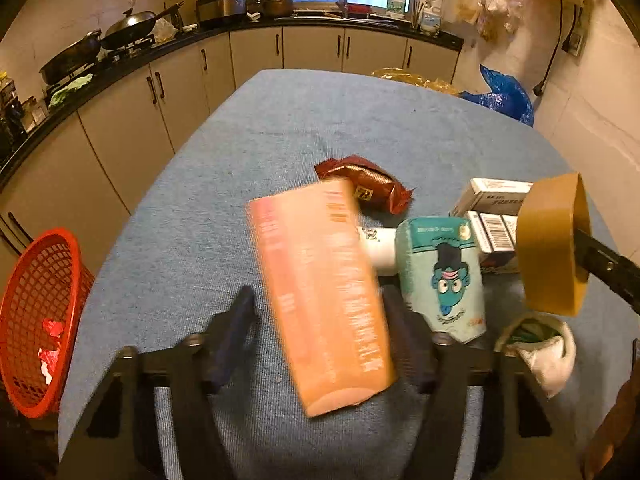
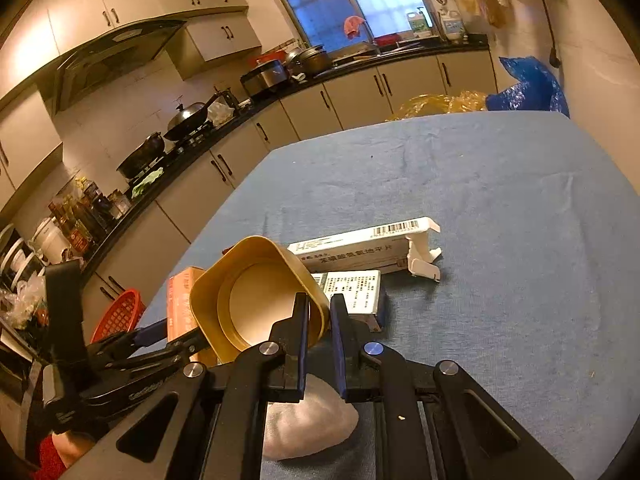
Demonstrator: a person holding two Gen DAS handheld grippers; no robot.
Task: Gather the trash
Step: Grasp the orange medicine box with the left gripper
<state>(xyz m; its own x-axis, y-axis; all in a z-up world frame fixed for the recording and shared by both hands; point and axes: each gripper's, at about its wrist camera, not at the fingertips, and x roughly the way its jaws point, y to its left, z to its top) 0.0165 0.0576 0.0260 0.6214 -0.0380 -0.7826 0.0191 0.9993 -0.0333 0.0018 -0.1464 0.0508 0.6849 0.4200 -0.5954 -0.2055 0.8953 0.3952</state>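
My left gripper [image 1: 320,320] has its jaws set wide, and an orange carton [image 1: 320,296], motion-blurred, stands tilted between them over the blue table [image 1: 240,140]; whether the pads touch it I cannot tell. My right gripper [image 2: 320,312] is shut on the rim of a tan paper bowl [image 2: 256,300], held above the table; the bowl also shows in the left wrist view [image 1: 554,244]. A red basket [image 1: 40,320] with some trash stands off the table's left edge. A red wrapper [image 1: 366,182], a teal cartoon pack [image 1: 444,276], a white tube [image 1: 378,246], white medicine boxes [image 2: 360,246] and a crumpled white wad [image 1: 546,344] lie on the table.
Kitchen counter [image 1: 120,68] with pans runs along the left and back. Blue bag [image 1: 504,96] and yellow bag [image 1: 416,78] sit beyond the table's far edge. The far half of the table shows bare blue cloth.
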